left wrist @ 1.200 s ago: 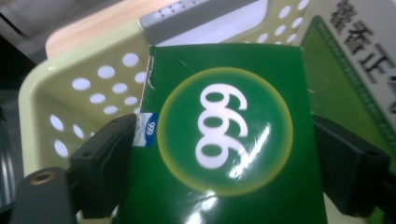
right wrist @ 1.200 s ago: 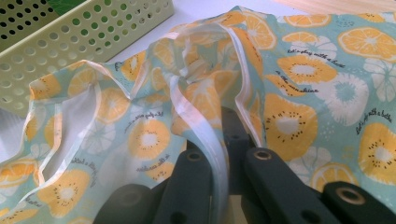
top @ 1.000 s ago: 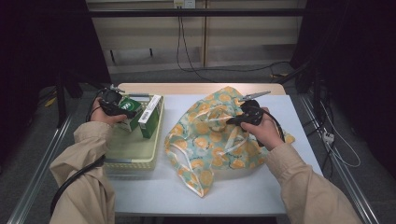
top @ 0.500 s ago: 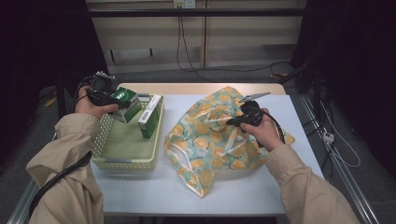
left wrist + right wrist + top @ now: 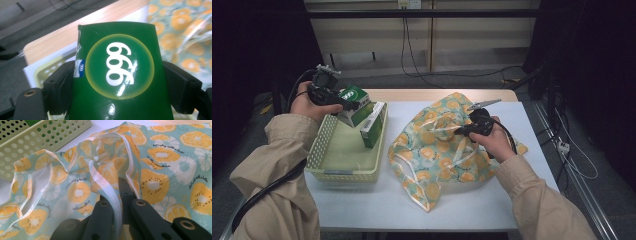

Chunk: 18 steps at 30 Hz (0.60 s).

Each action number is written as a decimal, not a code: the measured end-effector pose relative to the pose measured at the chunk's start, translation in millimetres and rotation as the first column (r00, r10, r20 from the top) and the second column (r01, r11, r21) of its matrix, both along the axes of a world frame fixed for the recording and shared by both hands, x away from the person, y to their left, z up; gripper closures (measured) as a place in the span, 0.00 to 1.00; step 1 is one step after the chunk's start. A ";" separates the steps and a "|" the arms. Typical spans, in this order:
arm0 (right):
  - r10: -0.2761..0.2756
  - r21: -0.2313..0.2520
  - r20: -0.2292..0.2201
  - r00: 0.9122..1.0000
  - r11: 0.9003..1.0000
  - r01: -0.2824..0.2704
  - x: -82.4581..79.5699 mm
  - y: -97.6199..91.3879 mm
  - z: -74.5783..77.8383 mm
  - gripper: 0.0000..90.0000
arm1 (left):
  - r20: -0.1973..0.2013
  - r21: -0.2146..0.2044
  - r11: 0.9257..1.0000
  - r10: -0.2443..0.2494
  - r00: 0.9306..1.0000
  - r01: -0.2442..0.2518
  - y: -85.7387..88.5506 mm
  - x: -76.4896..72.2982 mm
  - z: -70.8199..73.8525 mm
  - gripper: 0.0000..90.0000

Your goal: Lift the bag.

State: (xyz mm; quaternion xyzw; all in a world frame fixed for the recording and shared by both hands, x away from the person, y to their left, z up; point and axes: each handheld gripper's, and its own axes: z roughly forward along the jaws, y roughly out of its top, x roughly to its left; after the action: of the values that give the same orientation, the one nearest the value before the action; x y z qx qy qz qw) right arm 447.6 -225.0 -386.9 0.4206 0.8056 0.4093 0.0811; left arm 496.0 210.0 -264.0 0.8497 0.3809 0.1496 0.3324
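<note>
High view: my left gripper pinches a green box above the basket, hiding its lower half, while my right gripper clamps the bag's rim.

Glossy green box — perforated plastic basket

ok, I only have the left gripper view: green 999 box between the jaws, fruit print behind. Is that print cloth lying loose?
Observer: No. The right gripper is shut on the rim of the bag.
Operator: Where did the box come from?
Observer: Can't tell, but the green box is held above the far end of a pale green basket.
Operator: Anything else in there?
Observer: A second green box leans on the basket's right wall.
</note>
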 end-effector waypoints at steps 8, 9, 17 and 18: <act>-0.004 -0.002 0.004 1.000 1.000 0.004 -0.4 1.6 0.9 1.00 | 0.035 -0.047 0.987 -0.150 0.988 0.152 -50.7 -21.2 2.2 0.21; -0.004 -0.002 0.006 1.000 1.000 0.004 -0.3 1.9 1.2 1.00 | 0.036 -0.063 0.984 -0.166 0.985 0.168 -57.5 -24.6 0.6 0.21; -0.008 -0.004 0.014 1.000 1.000 0.008 0.1 4.9 6.2 1.00 | 0.047 -0.091 0.945 -0.312 0.949 0.316 -107.9 -48.9 -20.0 0.21; -0.008 -0.005 0.013 1.000 1.000 0.008 0.2 5.2 6.8 1.00 | 0.053 -0.088 0.948 -0.303 0.952 0.307 -113.8 -52.2 -23.9 0.21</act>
State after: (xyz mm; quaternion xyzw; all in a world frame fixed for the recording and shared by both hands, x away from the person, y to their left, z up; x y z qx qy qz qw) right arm 447.9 -219.9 -380.1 0.4209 0.8044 0.4096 0.0892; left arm 443.8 96.3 -287.8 0.8785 0.2452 0.0947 0.3989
